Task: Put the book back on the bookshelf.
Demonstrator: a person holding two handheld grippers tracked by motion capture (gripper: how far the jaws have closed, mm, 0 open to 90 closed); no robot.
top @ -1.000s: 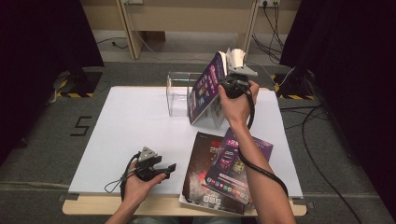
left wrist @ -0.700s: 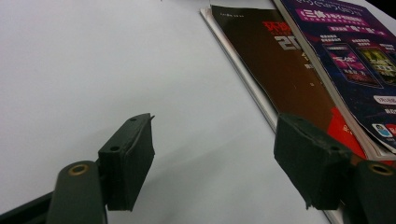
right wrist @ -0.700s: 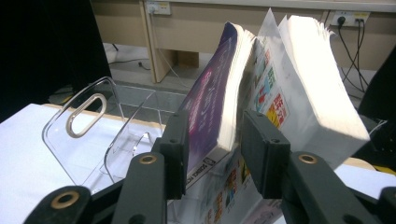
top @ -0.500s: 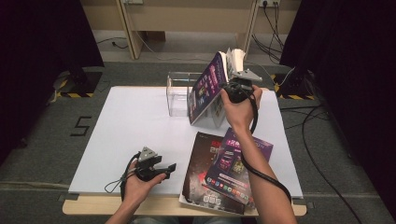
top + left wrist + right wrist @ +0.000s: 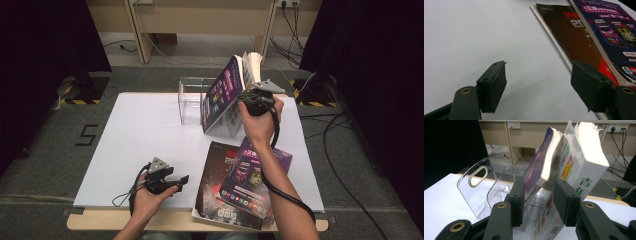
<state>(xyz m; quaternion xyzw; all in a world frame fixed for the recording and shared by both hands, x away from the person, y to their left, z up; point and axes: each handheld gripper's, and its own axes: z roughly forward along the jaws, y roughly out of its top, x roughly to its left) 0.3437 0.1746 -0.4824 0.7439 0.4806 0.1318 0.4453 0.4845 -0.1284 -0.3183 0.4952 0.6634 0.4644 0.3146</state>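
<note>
R gripper (image 5: 244,102) is up at the far side of the table (image 5: 135,135), jaws apart w/ the spine of a purple-cover magazine (image 5: 537,167) between them; jaws have just been opening. Can't tell if pads touch it. Magazine leans tilted in a clear acrylic rack (image 5: 477,188), a thicker white magazine (image 5: 584,157) just beside it. L gripper (image 5: 539,86) sits wide open, nothing in it, low over the table near edge, near two flat magazines (image 5: 240,182).
</note>
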